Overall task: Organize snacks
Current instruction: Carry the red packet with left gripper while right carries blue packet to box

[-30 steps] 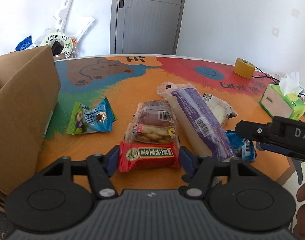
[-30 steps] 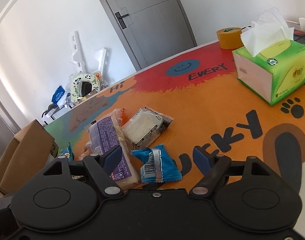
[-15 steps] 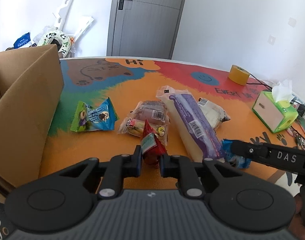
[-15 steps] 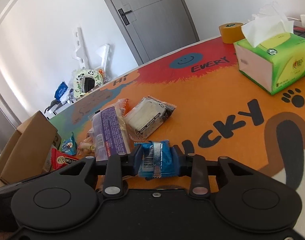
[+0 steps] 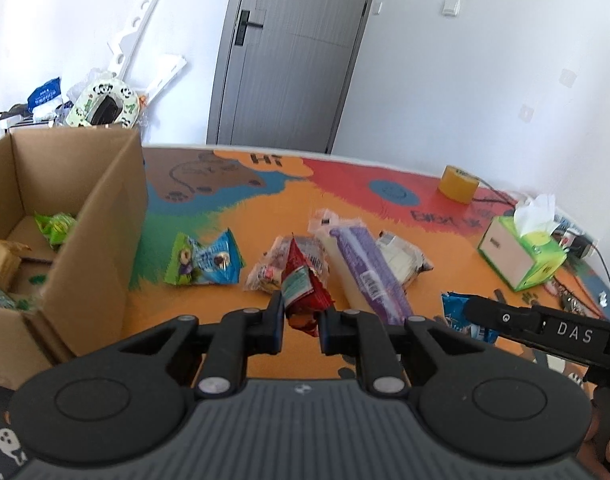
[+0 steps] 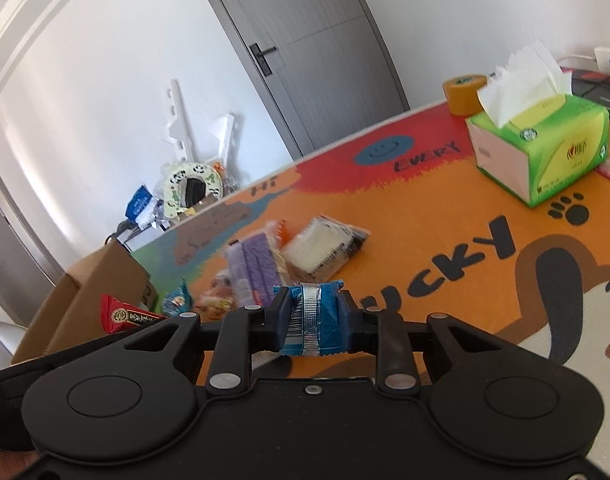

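My left gripper (image 5: 301, 318) is shut on a red snack packet (image 5: 303, 290) and holds it above the table. The red packet also shows in the right wrist view (image 6: 123, 314). My right gripper (image 6: 309, 322) is shut on a blue snack packet (image 6: 311, 320), lifted off the table. That blue packet shows at the right in the left wrist view (image 5: 459, 314). An open cardboard box (image 5: 101, 220) with several snacks inside stands at the left. A long purple packet (image 5: 365, 268), a white packet (image 5: 401, 258), a clear biscuit packet (image 5: 265, 272) and a blue-green packet (image 5: 203, 264) lie on the table.
A green tissue box (image 6: 545, 148) and a roll of yellow tape (image 6: 463, 94) stand at the far right of the colourful table mat (image 6: 445, 220). A grey door (image 5: 289, 52) and clutter by the wall are behind the table.
Both grippers closed on their packets, the left on the red one and the right on the blue one, and lifted them. The left gripper has risen, and the box's inside now shows.
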